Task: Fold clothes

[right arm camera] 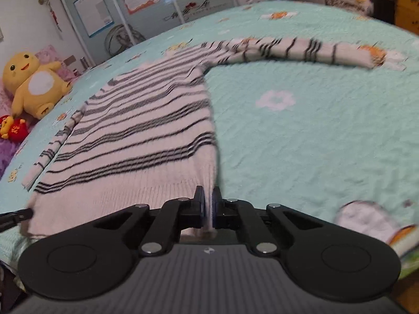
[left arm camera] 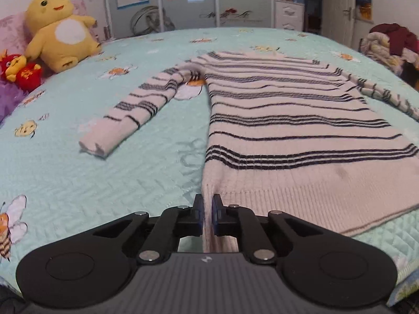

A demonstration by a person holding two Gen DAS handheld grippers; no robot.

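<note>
Striped sweater (left arm camera: 288, 120) lies flat on the bed (left arm camera: 104, 183), stretching lengthwise away; left gripper (left arm camera: 207, 214) and right gripper (right arm camera: 207, 212) each pinch a near hem corner.

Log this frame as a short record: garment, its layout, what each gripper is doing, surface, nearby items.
garment: striped sweater
layout: spread flat, both sleeves out to the sides, nothing folded yet
left gripper: shut on the sweater's hem at its left corner
right gripper: shut on the hem at the right corner
surface: bed with mint quilt
nearby: yellow plush toy by the head of the bed, clothes pile beyond the far right edge
</note>
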